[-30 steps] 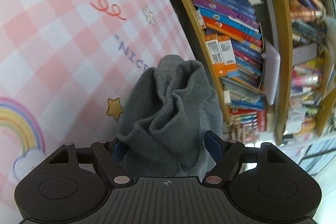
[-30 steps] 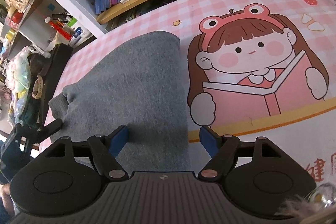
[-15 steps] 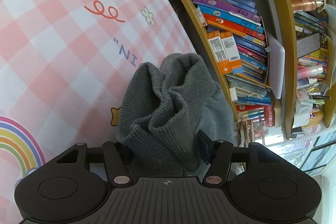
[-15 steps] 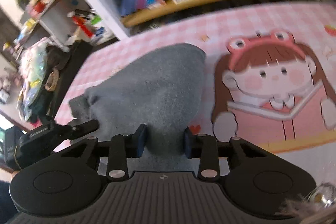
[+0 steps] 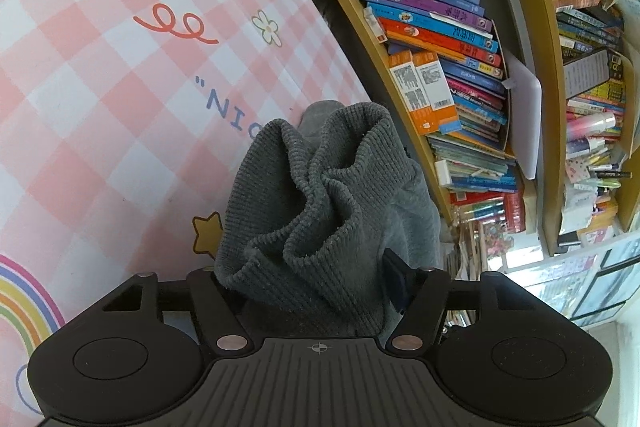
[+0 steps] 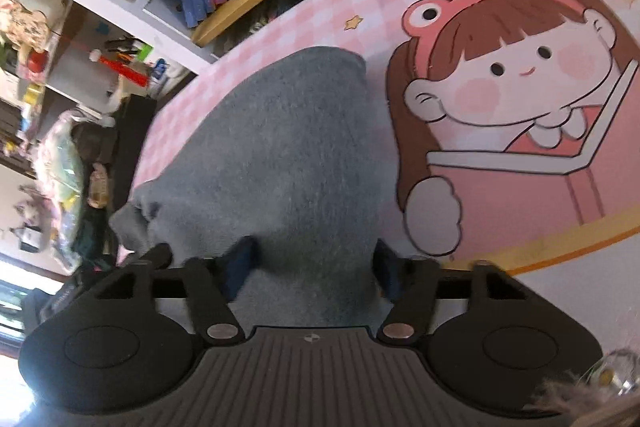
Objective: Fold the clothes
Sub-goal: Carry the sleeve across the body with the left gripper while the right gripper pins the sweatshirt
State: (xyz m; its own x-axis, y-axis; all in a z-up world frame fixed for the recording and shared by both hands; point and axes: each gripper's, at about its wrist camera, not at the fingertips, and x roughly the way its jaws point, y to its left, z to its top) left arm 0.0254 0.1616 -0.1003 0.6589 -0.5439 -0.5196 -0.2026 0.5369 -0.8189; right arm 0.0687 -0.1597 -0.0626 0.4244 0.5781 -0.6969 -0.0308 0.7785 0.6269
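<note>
Grey garment: knitted sweater (image 5: 320, 203), ribbed hem bunched into deep folds in the left wrist view; in the right wrist view (image 6: 280, 155) its smoother body spreads flat over the mat, running away from the camera towards the shelf side.
Surface: pink-and-white checked mat (image 5: 100, 67) covers the table; sweater lies on it near the edge that faces the bookshelf.
Mat print, left view: red squiggle, small flower, blue lettering partly hidden by the knit, yellow star (image 5: 206, 233) just beside the bunched hem, rainbow at the lower left edge.
Mat print, right view: cartoon girl in a frog hat (image 6: 516, 67) reading a book, just beside the sweater's right edge.
Left gripper (image 5: 316, 279): jaws drawn in on the gathered ribbed hem; cloth fills the gap and hides the left finger; the blue pad of the right finger (image 5: 394, 279) presses against the fabric. Grip is firm by appearance.
Right gripper (image 6: 314, 263): jaws partly closed, with sweater fabric rising between them; both blue pads (image 6: 240, 263) touch the cloth at its sides. Picture is motion-blurred, so how tight the pinch is cannot be told.
Cloth between grippers: the near part looks raised off the mat in the right view; exact lift cannot be told.
Background: wooden bookshelf (image 5: 452, 75) packed with books, beyond the far edge of the mat; second shelf unit with small clutter (image 6: 80, 67) off the left edge in the right view.
</note>
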